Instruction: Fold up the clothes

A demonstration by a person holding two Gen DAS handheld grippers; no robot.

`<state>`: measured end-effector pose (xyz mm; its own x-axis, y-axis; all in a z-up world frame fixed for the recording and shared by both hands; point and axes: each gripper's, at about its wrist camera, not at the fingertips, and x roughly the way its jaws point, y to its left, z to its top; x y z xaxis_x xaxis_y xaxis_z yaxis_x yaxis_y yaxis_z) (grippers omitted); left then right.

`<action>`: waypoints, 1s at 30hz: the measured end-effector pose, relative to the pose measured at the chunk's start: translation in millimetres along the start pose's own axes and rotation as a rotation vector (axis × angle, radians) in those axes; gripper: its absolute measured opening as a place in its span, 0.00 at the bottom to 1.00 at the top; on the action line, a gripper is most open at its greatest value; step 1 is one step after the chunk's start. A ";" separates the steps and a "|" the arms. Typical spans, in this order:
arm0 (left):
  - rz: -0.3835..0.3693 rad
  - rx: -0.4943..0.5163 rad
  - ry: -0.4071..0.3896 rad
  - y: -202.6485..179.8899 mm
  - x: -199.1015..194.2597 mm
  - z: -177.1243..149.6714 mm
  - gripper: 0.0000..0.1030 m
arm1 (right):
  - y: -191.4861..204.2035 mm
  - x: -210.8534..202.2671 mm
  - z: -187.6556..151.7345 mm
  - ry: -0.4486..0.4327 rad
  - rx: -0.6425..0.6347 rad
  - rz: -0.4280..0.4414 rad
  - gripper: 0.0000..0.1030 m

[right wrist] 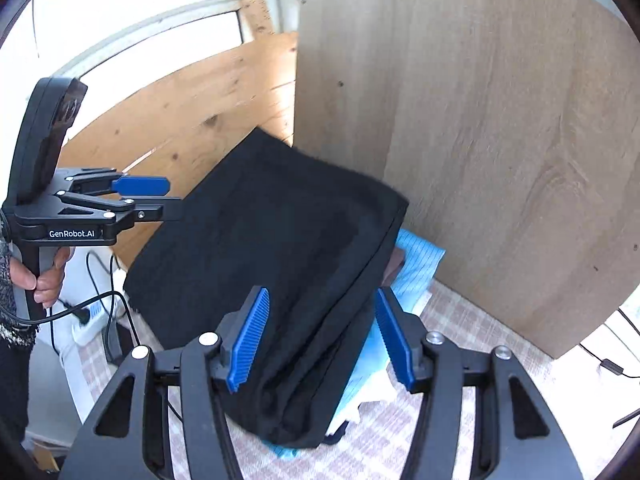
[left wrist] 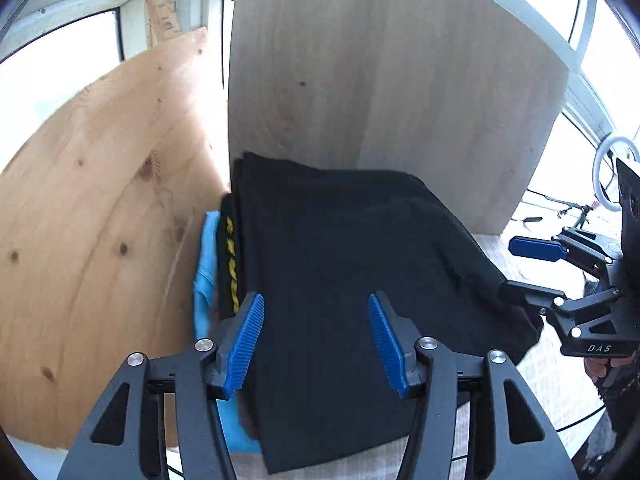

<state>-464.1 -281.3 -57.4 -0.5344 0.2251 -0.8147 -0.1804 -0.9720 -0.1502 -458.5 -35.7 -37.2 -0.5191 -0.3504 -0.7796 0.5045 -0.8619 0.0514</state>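
A folded black garment lies on top of a stack, over a light blue garment and a black one with yellow print. My left gripper is open, its blue pads just above the black garment's near edge. My right gripper shows at the right with jaws apart at the garment's right edge. In the right wrist view the black garment lies on the light blue one; my right gripper is open around its near folded edge. The left gripper is open at its far left edge.
A grey wooden board and a pine board stand upright behind the stack. The table has a pale checked cloth. Cables and a white power strip lie at the left. A ring light stands far right.
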 end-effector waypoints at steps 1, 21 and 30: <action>0.002 -0.002 0.030 -3.3 9.2 -8.9 0.53 | 10.0 3.4 -9.4 0.022 -0.028 -0.016 0.55; 0.206 -0.040 -0.100 -90.3 -123.7 -96.6 0.75 | 44.0 -168.2 -93.0 -0.093 0.261 -0.388 0.62; 0.258 -0.139 -0.135 -132.5 -181.6 -157.7 0.75 | 59.4 -216.8 -146.4 -0.145 0.240 -0.339 0.63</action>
<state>-212.9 -203.9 22.1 -0.6545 -0.0321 -0.7553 0.0850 -0.9959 -0.0313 -215.1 42.7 43.5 -0.7276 -0.0666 -0.6828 0.1239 -0.9917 -0.0353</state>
